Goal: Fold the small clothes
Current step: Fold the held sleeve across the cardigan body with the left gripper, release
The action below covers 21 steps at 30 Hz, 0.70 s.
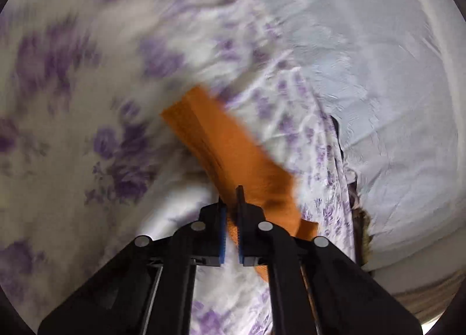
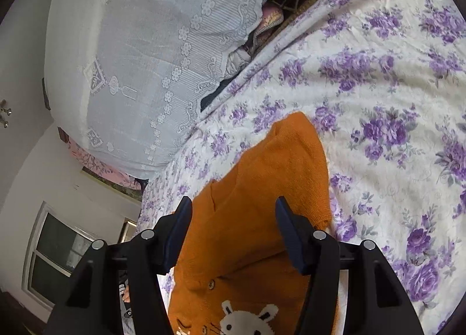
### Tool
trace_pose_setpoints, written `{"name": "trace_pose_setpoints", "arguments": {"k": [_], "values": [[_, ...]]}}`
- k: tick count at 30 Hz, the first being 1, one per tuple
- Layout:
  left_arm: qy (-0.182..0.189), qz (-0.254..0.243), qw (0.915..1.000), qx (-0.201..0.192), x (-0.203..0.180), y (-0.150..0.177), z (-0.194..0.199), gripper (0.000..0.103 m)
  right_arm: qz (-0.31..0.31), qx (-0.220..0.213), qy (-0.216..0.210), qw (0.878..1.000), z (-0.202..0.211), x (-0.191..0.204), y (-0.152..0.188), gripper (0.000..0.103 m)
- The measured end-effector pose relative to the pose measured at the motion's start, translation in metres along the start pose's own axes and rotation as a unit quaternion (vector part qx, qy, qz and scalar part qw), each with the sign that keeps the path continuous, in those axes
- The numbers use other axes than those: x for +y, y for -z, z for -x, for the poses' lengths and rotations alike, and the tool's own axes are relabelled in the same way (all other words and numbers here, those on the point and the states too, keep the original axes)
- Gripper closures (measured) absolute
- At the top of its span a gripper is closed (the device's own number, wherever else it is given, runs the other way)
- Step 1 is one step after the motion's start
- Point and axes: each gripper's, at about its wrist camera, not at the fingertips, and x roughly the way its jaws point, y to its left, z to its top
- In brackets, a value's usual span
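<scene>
A small orange knit cardigan with a white rabbit on its front [image 2: 256,218] lies on a bed sheet with purple flowers [image 2: 378,101]. My left gripper [image 1: 231,198] is shut on an orange sleeve or edge of it [image 1: 221,145], which stretches away from the jaws over the sheet [image 1: 72,101]; that view is blurred by motion. My right gripper [image 2: 233,203] is open and empty, its two fingers apart just above the cardigan's upper part, near the collar and a button [image 2: 210,284].
A pale lace-covered pile of bedding [image 2: 139,58] lies at the bed's far side, with dark clothes tucked beside it. The same pale cloth [image 1: 378,87] fills the right of the left wrist view. A window [image 2: 55,250] and white wall are at the lower left.
</scene>
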Motion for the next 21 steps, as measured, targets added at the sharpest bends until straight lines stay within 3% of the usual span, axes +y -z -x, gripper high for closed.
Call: {"name": "trace_pose_setpoints", "arguments": {"k": [4, 8, 18, 21], "values": [[-0.015, -0.112, 0.9933, -0.023, -0.062, 0.019, 0.016, 0.098, 0.008, -0.002, -0.006, 1.0, 0.003, 0.008, 0.0, 0.043], [-0.043, -0.2, 0.9787, -0.019, -0.11, 0.041, 0.015, 0.098, 0.009, 0.001, -0.01, 1.0, 0.003, 0.011, -0.001, 0.043], [-0.048, -0.315, 0.9478, 0.01, -0.197, 0.094, -0.005, 0.098, 0.003, -0.004, -0.025, 1.0, 0.009, 0.013, -0.006, 0.043], [-0.052, -0.352, 0.9345, 0.016, -0.225, 0.118, -0.019, 0.098, -0.002, -0.01, -0.03, 0.999, 0.013, 0.012, -0.009, 0.043]]}}
